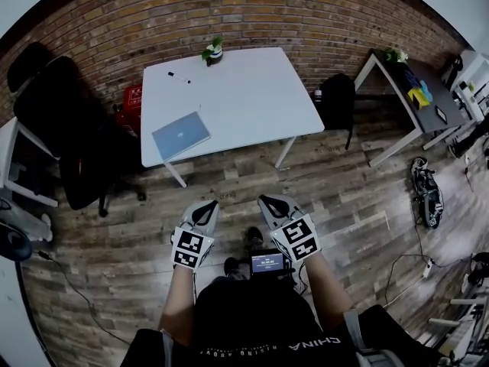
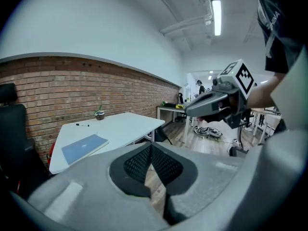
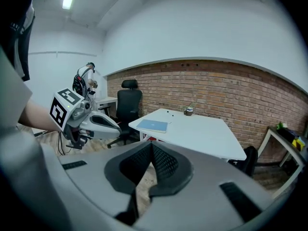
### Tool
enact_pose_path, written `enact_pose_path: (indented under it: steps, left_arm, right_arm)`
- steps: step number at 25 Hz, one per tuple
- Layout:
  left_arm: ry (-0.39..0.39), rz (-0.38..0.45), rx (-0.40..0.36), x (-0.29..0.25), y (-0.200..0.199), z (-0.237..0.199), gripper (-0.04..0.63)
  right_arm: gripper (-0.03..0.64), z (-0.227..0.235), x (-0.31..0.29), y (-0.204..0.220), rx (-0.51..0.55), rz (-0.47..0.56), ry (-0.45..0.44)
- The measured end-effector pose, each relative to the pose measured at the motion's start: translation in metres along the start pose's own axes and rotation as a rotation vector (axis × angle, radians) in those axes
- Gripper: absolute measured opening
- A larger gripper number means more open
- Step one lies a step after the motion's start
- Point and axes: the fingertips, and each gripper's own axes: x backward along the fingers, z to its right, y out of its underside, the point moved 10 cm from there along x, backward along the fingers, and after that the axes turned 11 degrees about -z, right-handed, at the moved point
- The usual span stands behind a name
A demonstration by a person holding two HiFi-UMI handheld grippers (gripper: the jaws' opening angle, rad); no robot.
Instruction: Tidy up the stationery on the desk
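A white desk [image 1: 252, 98] stands against the brick wall. On it lie a blue notebook [image 1: 180, 135] near the front left corner and a black marker pen [image 1: 179, 77] at the back left. The notebook [image 2: 84, 147] and the pen [image 2: 82, 125] also show in the left gripper view, and the notebook [image 3: 153, 125] in the right gripper view. My left gripper [image 1: 208, 204] and right gripper [image 1: 267, 201] hang side by side over the wooden floor, well short of the desk. Both are shut with nothing between the jaws.
A small potted plant [image 1: 214, 50] sits at the desk's back edge. A black office chair [image 1: 72, 140] stands left of the desk, a black bag [image 1: 336, 102] right of it. A second, dark desk [image 1: 416, 102] with clutter is at the far right. Cables and shoes [image 1: 426, 193] lie on the floor.
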Motion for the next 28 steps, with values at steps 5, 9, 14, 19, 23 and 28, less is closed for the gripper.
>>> enact_pose_path:
  steps: [5,9,14,19,23,28]
  left_arm:
    - [-0.021,-0.025,-0.002,-0.018,-0.001,-0.015,-0.002]
    - [-0.054,-0.044,0.014,-0.03,-0.011,-0.036,-0.002]
    - [-0.082,-0.044,0.018,-0.06,-0.038,-0.06,-0.002]
    - [-0.1,-0.058,0.012,-0.095,-0.062,-0.081,-0.002]
    - [-0.12,-0.065,0.024,-0.122,-0.083,-0.095,-0.002]
    - [-0.149,-0.079,0.047,-0.149,-0.1,-0.104,-0.002]
  right_arm:
    - [0.009,0.021,-0.027,-0.004,-0.052,0.015,-0.044]
    - [0.009,0.044,-0.051,-0.022,-0.052,0.016,-0.058]
    - [0.009,0.083,-0.081,-0.042,-0.045,0.008,-0.083]
    - [0.009,0.124,-0.108,-0.055,-0.035,0.003,-0.107]
    - [0.009,0.157,-0.125,-0.067,-0.025,0.005,-0.138]
    - [0.009,0.19,-0.144,-0.077,0.017,-0.014,-0.157]
